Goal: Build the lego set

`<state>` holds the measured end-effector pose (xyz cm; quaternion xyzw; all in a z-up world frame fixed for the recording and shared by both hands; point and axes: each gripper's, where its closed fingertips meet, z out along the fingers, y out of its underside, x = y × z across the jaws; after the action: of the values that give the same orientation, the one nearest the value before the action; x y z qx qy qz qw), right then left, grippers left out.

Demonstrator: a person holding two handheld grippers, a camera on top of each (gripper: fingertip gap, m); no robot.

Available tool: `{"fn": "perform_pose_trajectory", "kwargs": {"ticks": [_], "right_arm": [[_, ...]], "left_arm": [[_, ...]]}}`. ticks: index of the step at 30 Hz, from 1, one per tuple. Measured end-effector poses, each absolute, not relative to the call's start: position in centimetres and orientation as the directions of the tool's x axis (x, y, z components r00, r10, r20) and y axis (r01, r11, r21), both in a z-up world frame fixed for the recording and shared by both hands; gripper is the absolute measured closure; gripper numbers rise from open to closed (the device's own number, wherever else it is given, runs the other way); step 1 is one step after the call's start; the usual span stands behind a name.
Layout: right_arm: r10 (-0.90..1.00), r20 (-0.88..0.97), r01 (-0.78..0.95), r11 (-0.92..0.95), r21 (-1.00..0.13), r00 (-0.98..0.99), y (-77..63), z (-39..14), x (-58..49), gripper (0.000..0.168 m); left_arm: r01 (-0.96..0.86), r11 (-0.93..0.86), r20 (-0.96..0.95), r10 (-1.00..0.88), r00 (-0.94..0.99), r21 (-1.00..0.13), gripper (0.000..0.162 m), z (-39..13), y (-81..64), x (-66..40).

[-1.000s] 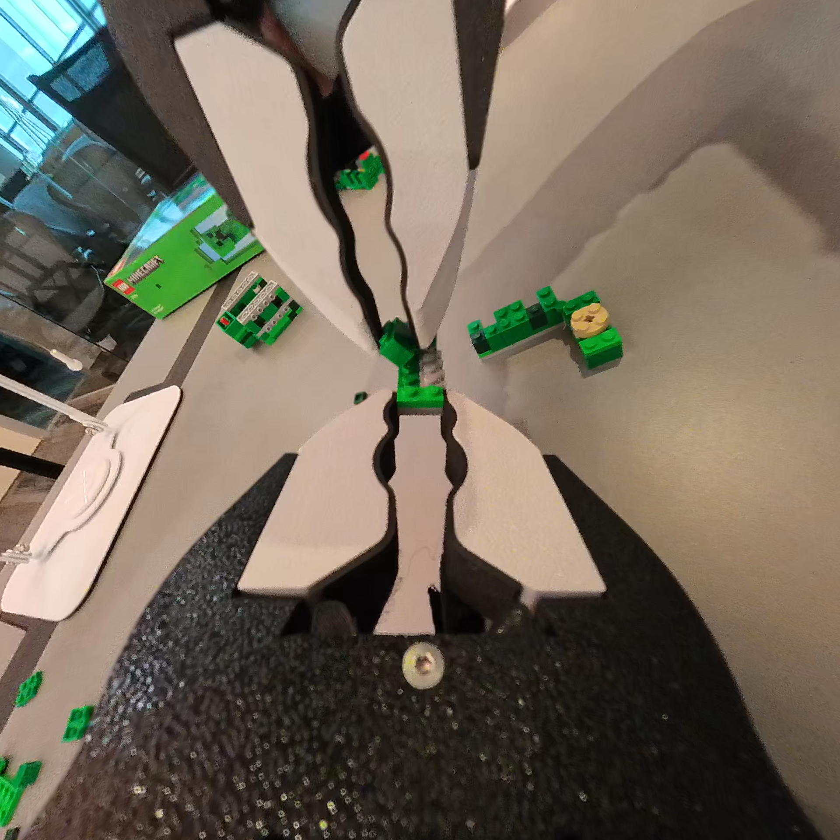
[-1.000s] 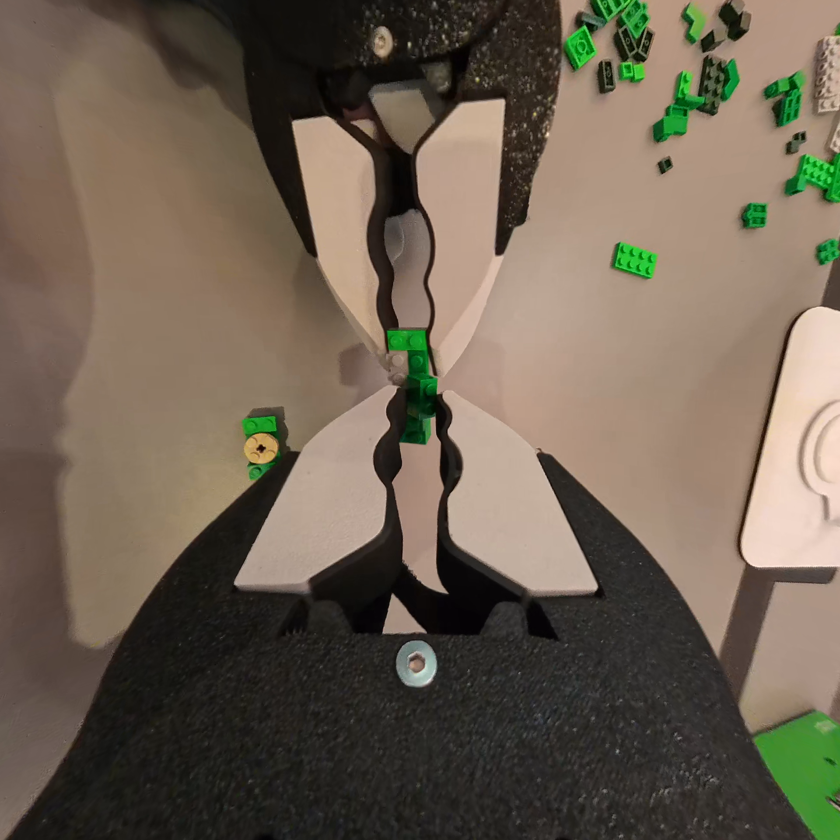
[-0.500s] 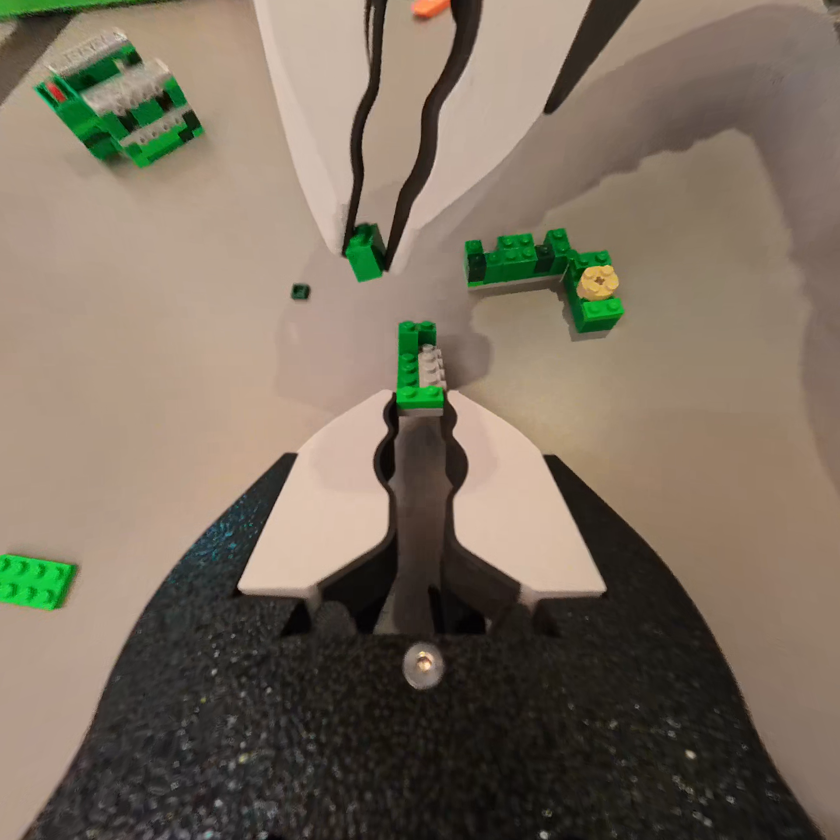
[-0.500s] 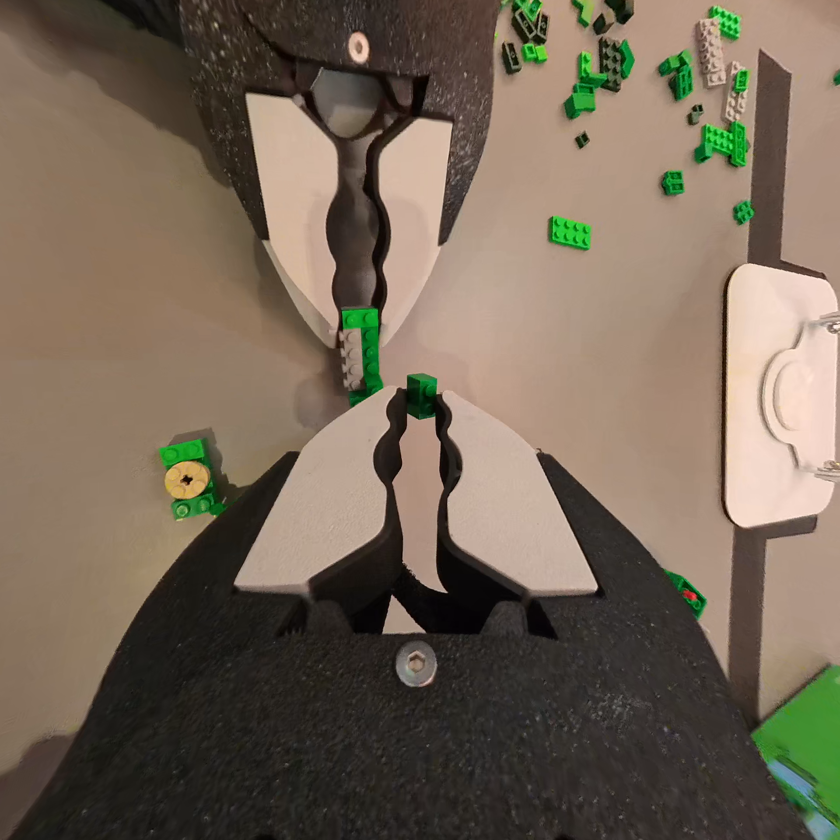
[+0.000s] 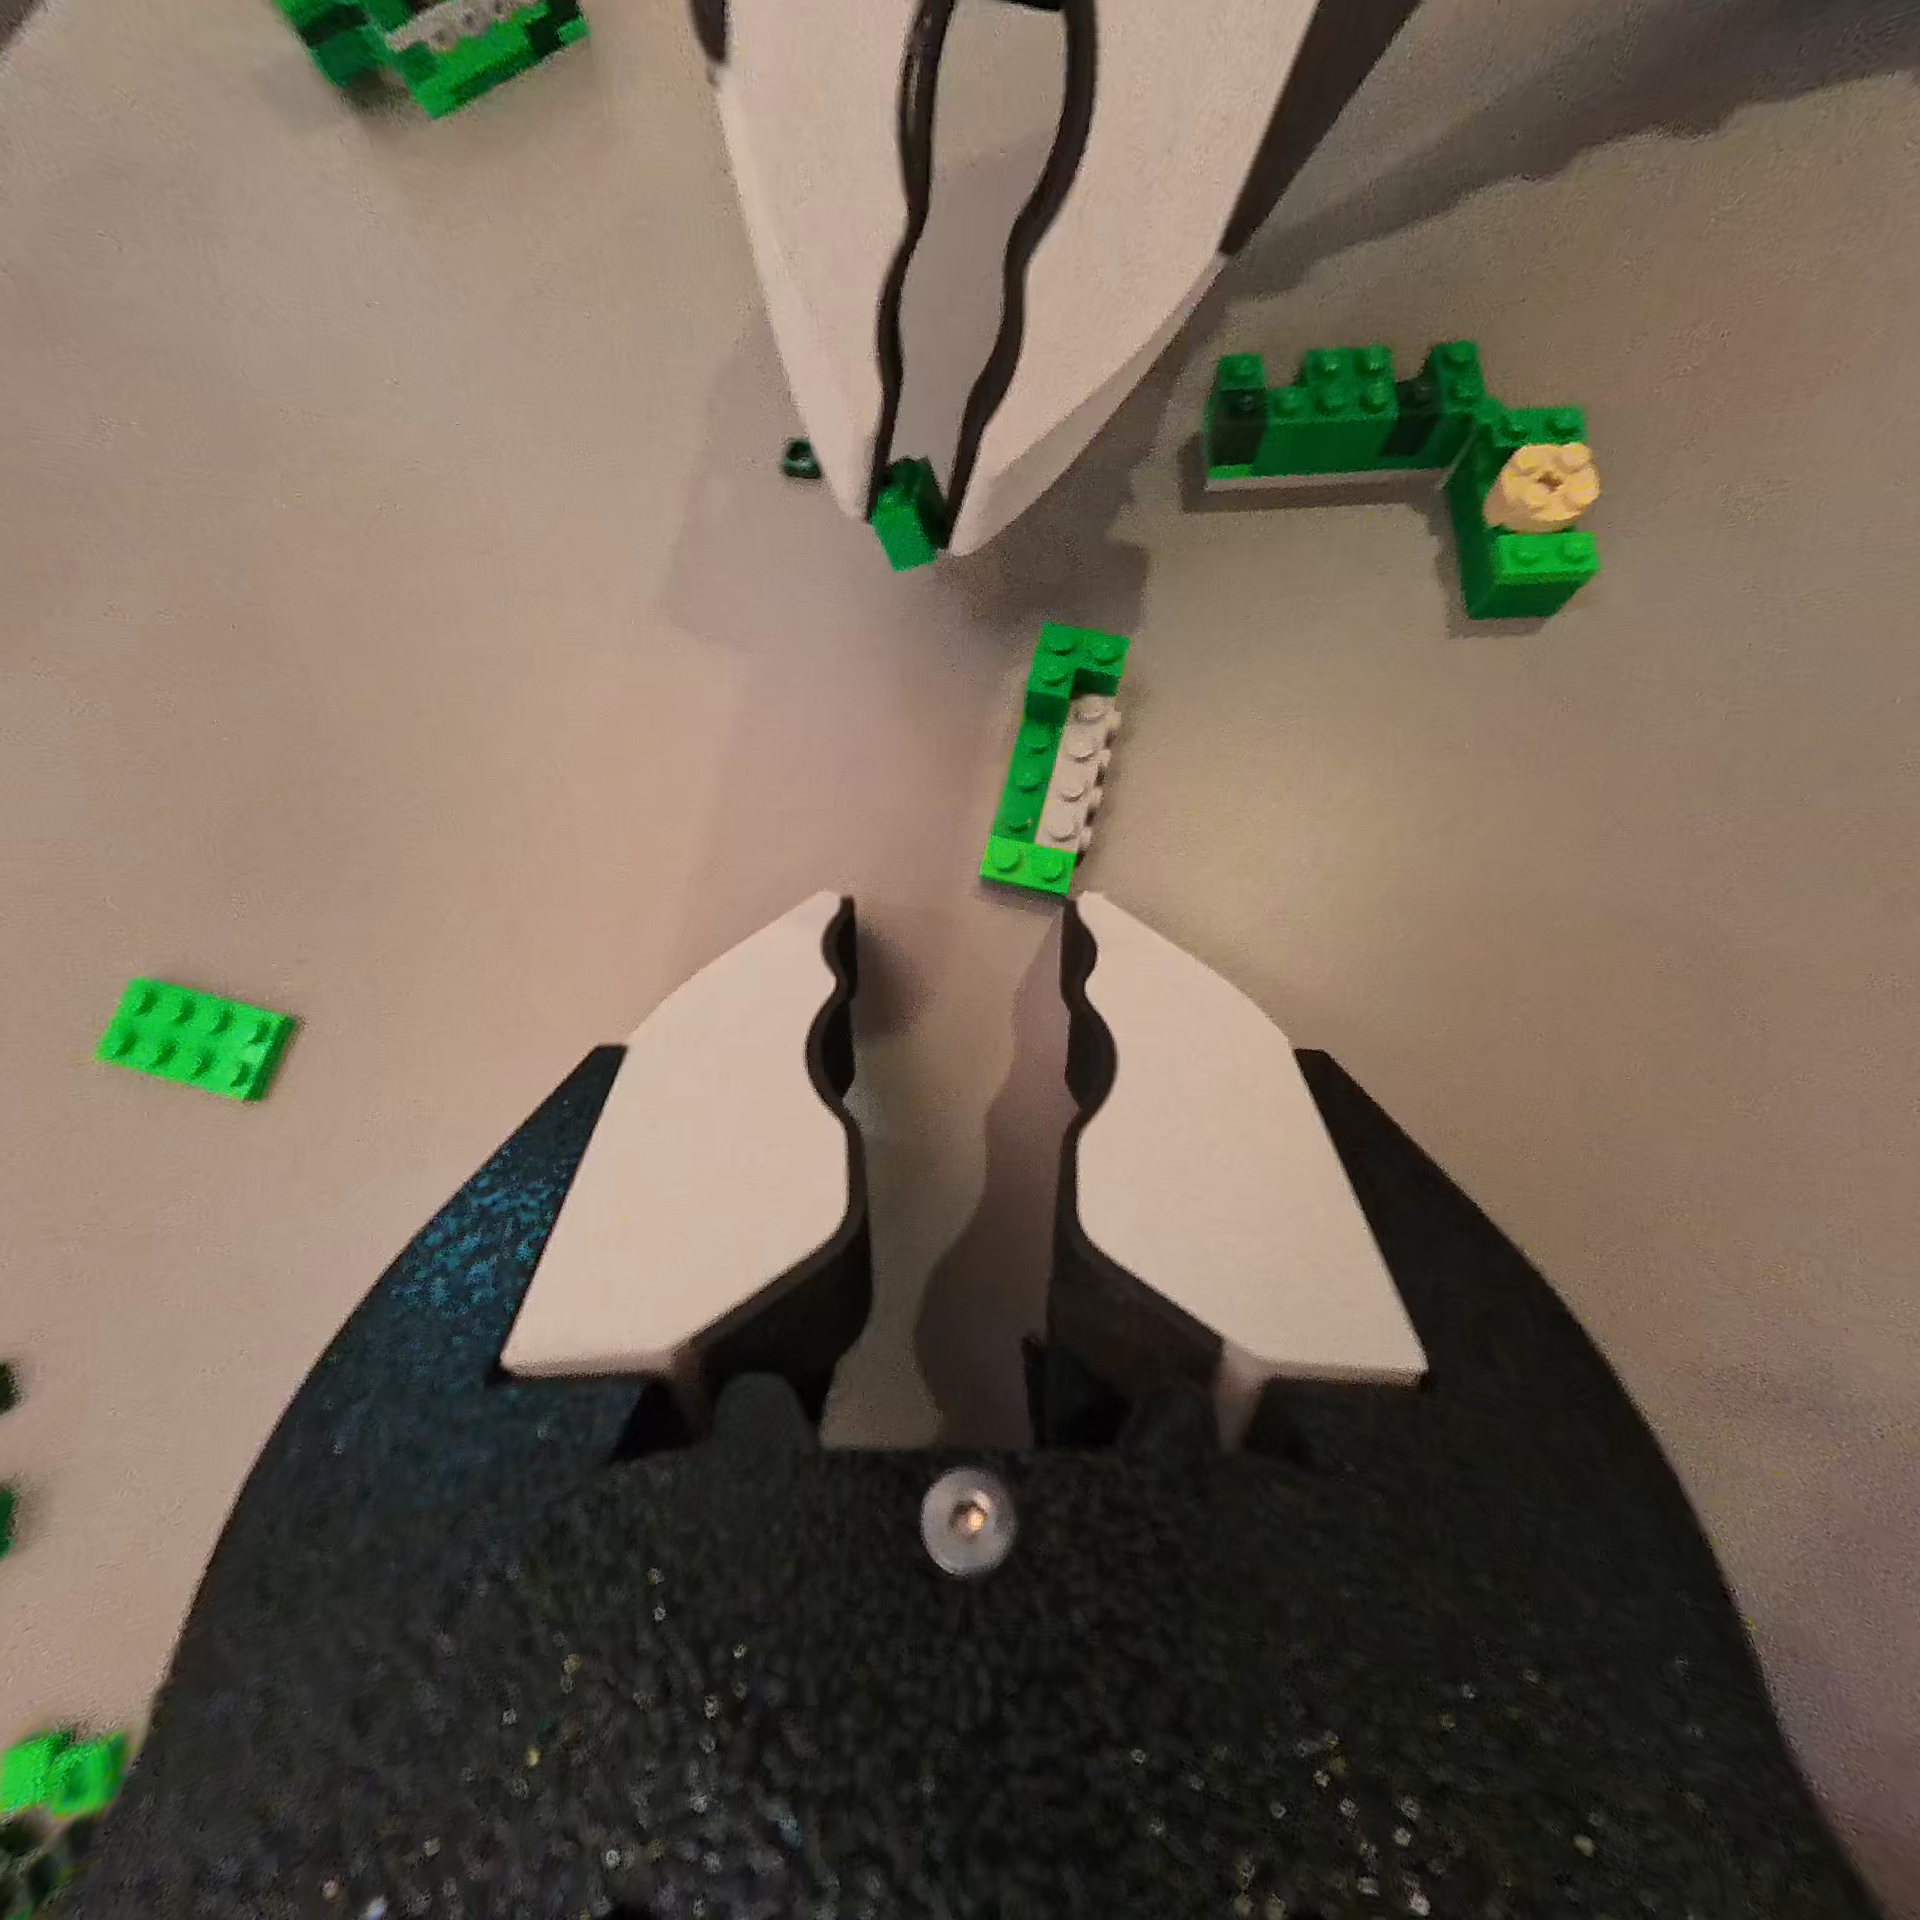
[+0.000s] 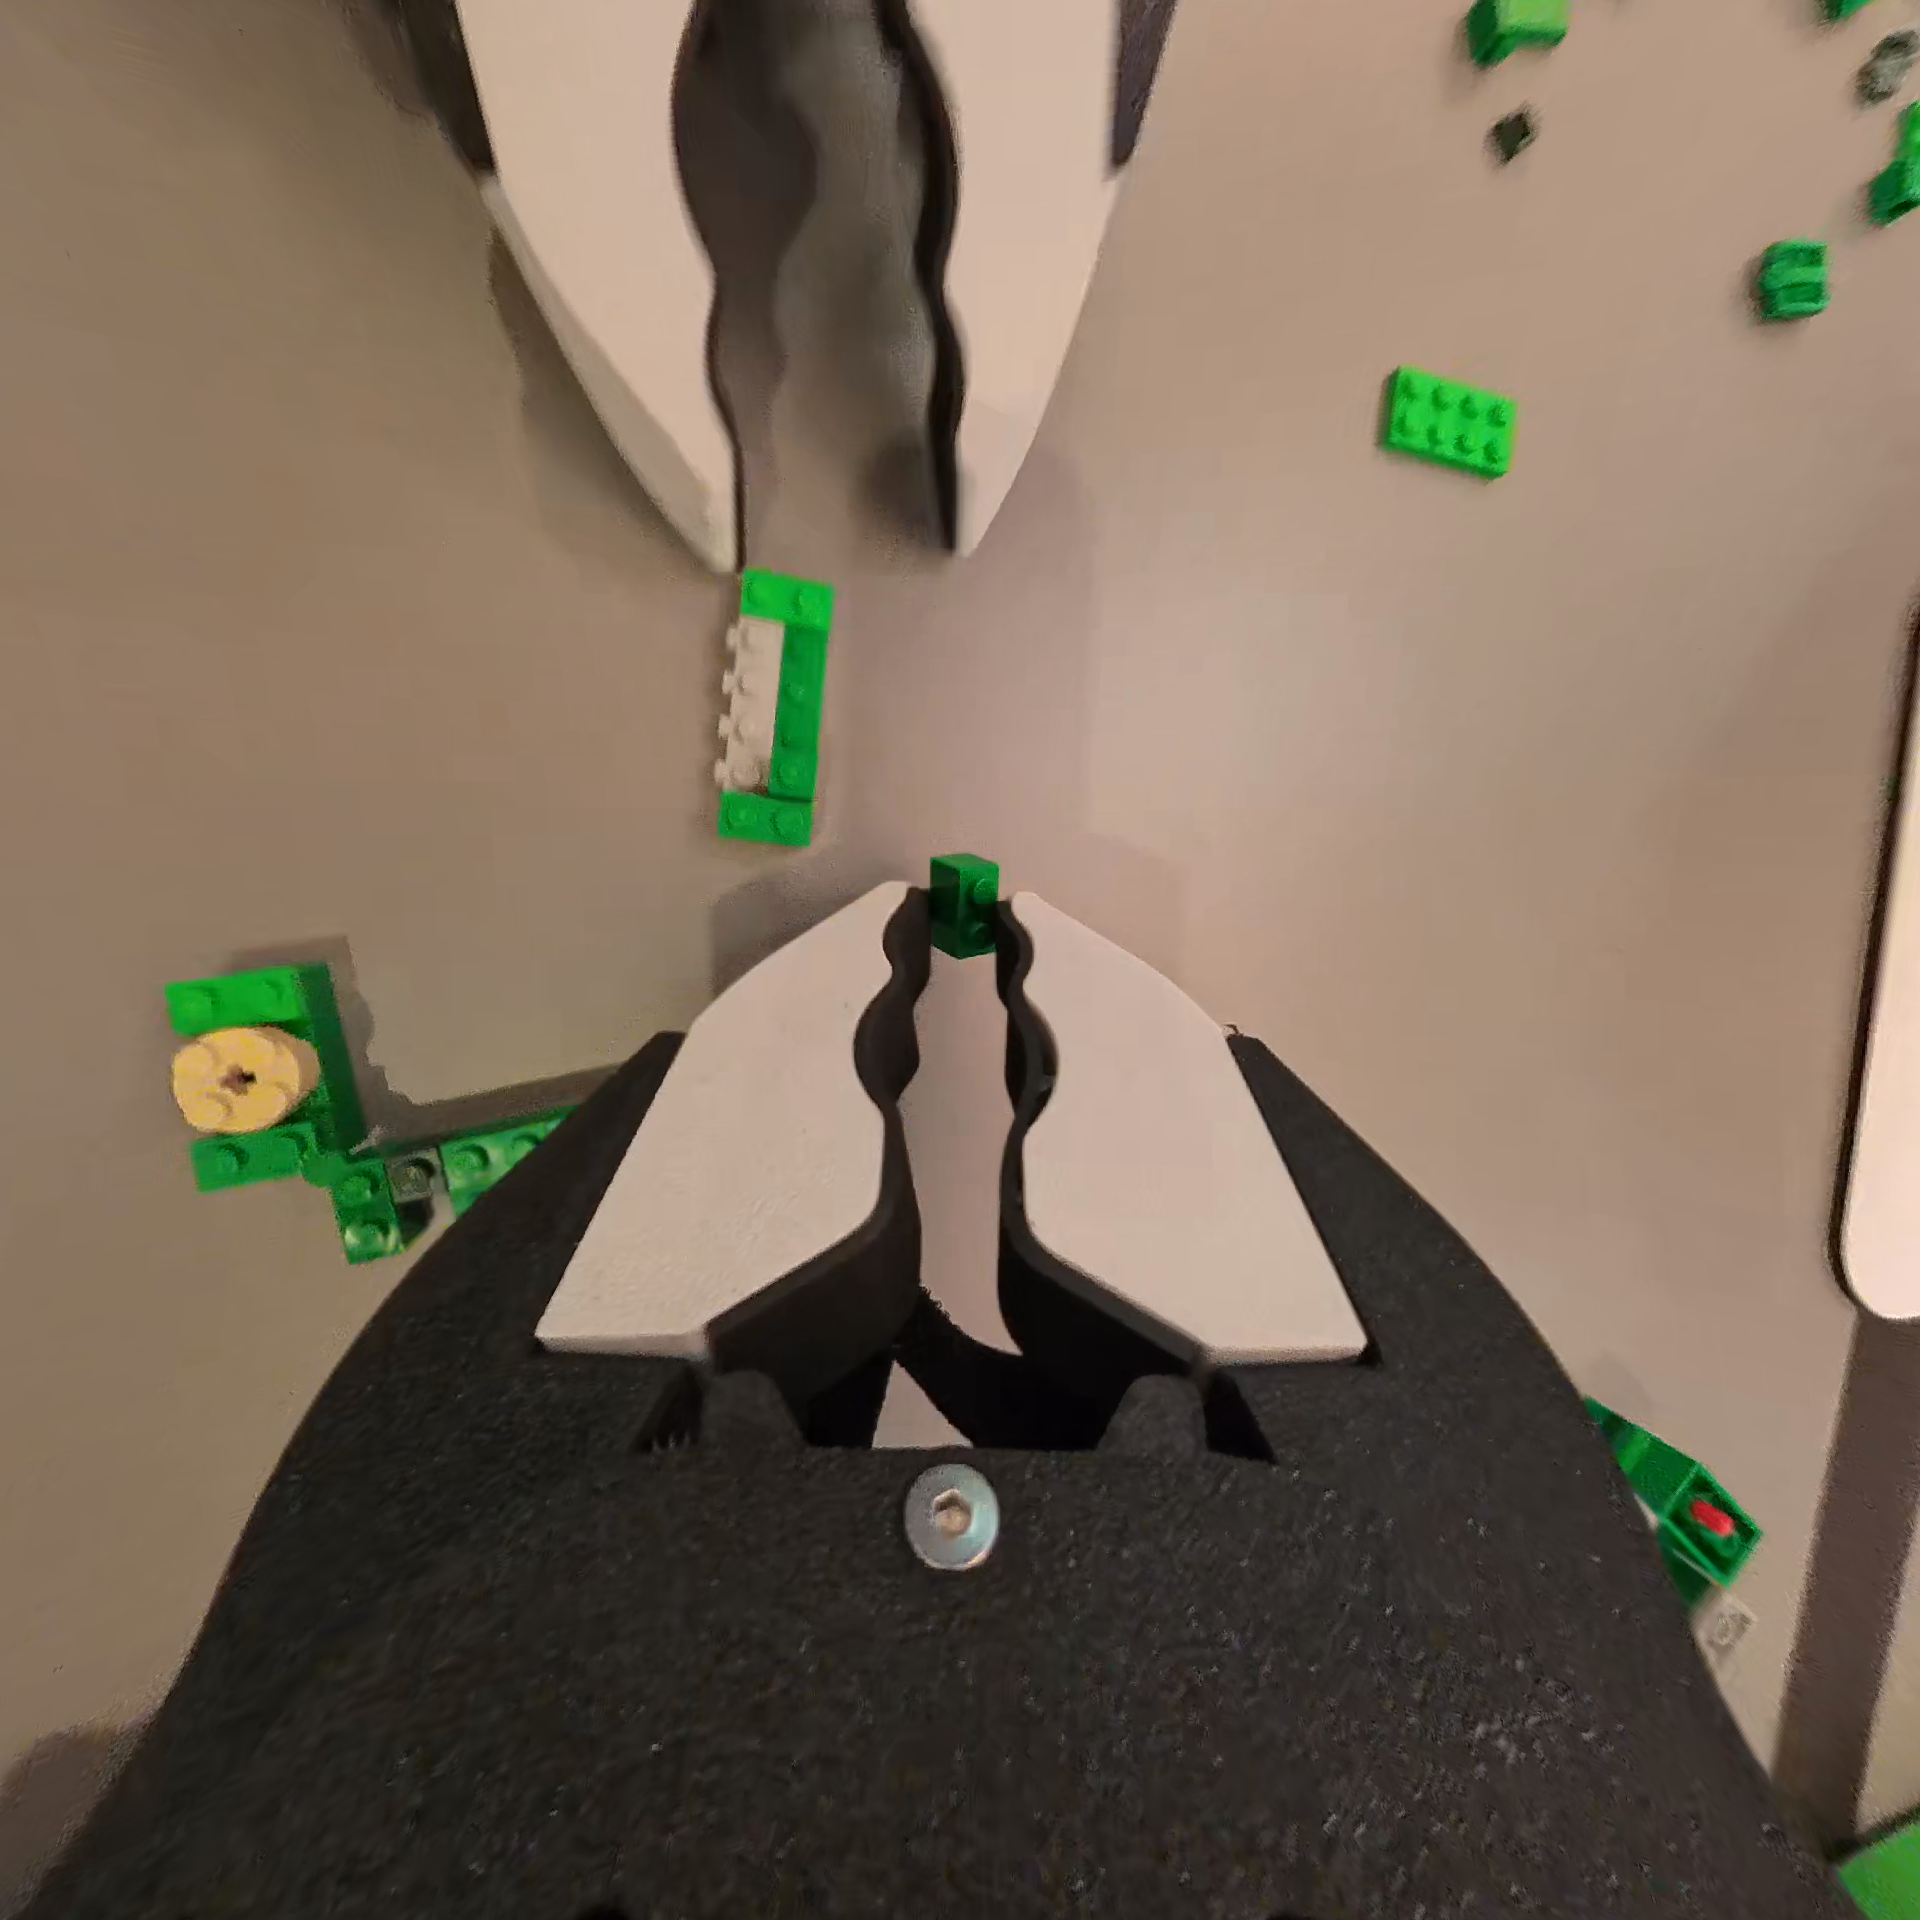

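A small green and grey lego assembly lies flat on the grey table, just beyond my left gripper, which is open and empty. It also shows in the right wrist view. My right gripper is shut on a small dark green brick, held apart from the assembly. In the left wrist view the right gripper and its brick show at the top. An L-shaped green build with a tan round piece lies to the right, and shows at the left of the right wrist view.
A loose bright green plate lies at the left; it also shows in the right wrist view. A bigger green build sits at the top left. Several loose green pieces and a white board are at the right. From the left gripper's tips to the loose bright green plate is close to 12 centimetres. It is also in sight in the right wrist view.
The two grippers have pulled apart. My left gripper has opened and let go of the green and grey assembly, which now lies on the table. The right gripper keeps the small brick.
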<state>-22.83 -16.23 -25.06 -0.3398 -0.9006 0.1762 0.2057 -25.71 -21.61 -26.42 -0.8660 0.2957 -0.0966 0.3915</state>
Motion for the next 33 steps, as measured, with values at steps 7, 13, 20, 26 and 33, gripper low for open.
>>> {"fn": "perform_pose_trajectory", "kwargs": {"ticks": [7,13,20,26,33], "right_arm": [[0.539,0.326,0.442,0.835,-0.329,-0.776,-16.1,-26.6,-22.8,0.156],[0.535,0.312,0.428,0.833,-0.351,-0.785,-16.2,-26.4,-22.5,0.149],[0.701,0.220,0.472,0.646,-0.600,-0.679,-14.7,-24.3,-21.8,0.148],[0.806,0.242,0.320,0.463,-0.827,-0.540,-12.9,-21.9,-22.1,0.149],[0.850,0.243,0.222,0.379,-0.899,-0.468,-11.7,-20.4,-21.9,0.150]], "left_arm": [[-0.450,-0.500,-0.124,-0.556,0.822,-0.740,0.126,-25.8,-21.0,-25.7],[-0.343,-0.463,-0.055,-0.530,0.846,-0.817,0.128,-23.9,-20.0,-25.0],[-0.358,-0.518,0.012,-0.581,0.814,-0.777,0.139,-24.0,-17.7,-22.8],[-0.465,-0.556,-0.007,-0.637,0.771,-0.689,0.147,-24.8,-16.2,-21.9],[-0.572,-0.597,-0.036,-0.673,0.738,-0.563,0.151,-26.6,-16.0,-22.6]]}}
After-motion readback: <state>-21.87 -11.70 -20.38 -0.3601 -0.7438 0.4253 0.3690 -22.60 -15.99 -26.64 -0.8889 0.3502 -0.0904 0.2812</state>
